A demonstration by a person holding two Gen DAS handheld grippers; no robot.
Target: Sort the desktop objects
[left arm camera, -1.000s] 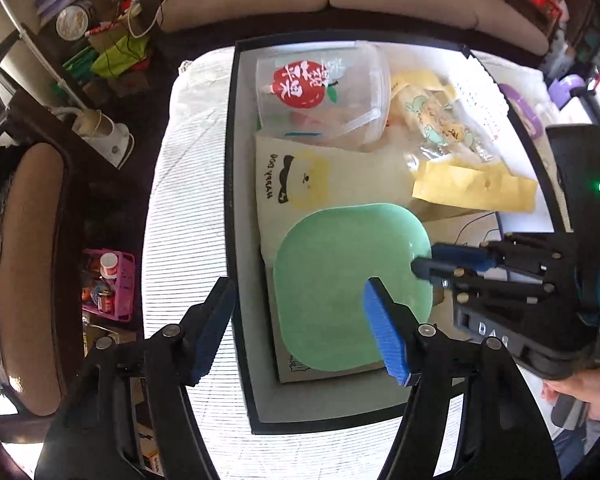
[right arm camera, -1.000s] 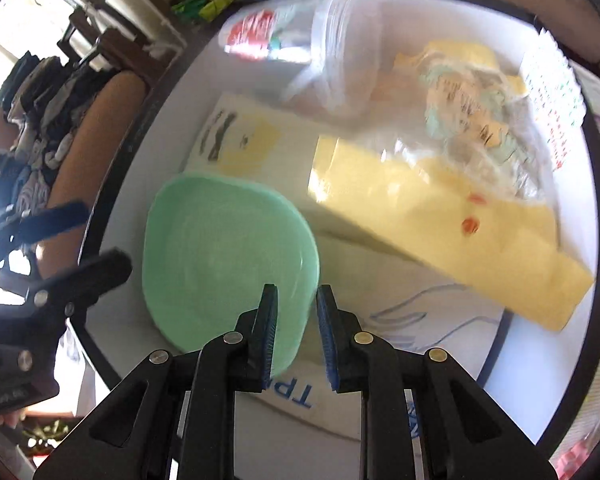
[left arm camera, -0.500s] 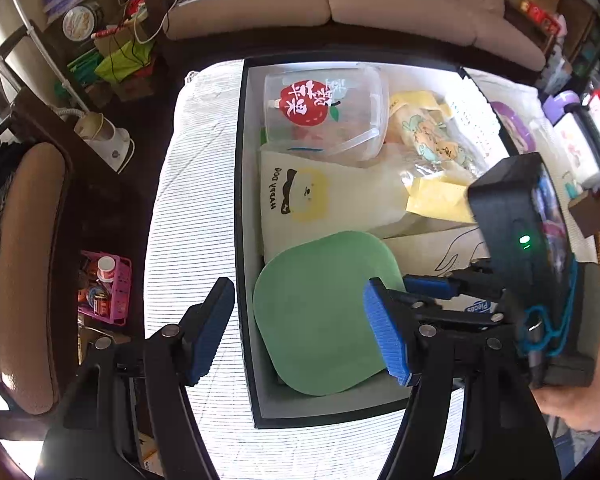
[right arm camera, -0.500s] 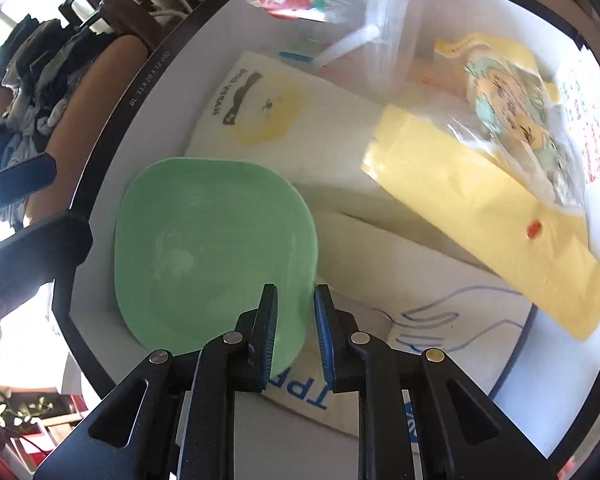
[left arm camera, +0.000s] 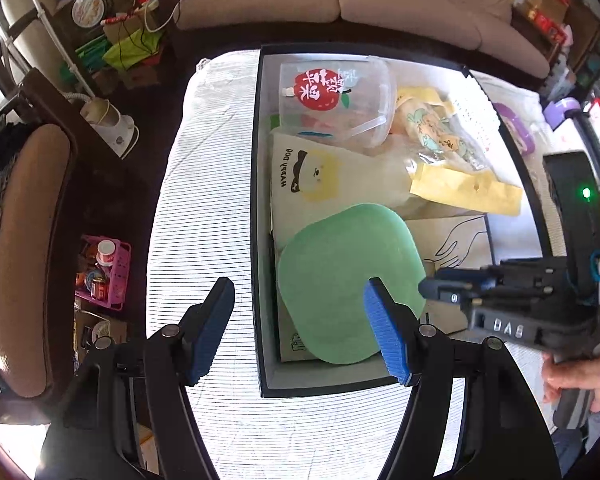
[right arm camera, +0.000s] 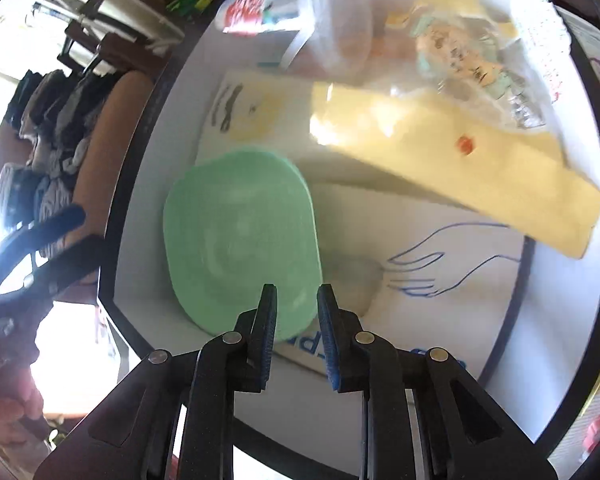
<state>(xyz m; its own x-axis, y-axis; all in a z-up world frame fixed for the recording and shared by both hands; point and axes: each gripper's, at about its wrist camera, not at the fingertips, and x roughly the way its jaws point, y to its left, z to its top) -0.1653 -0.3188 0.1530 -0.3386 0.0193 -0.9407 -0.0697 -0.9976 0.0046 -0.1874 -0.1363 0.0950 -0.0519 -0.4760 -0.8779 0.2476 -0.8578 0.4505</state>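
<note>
Green plate lies in black tray, atop paper bags. R gripper: jaws just widened slightly, rim between, not clamped. L gripper half-open, empty. Risk: plate skids if nudged w/o grip.

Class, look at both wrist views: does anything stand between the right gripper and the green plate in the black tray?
Nothing visible does. The right gripper hangs at the green plate rim nearest it, jaws slightly apart; the yellow envelope lies farther back in the black tray.
</note>
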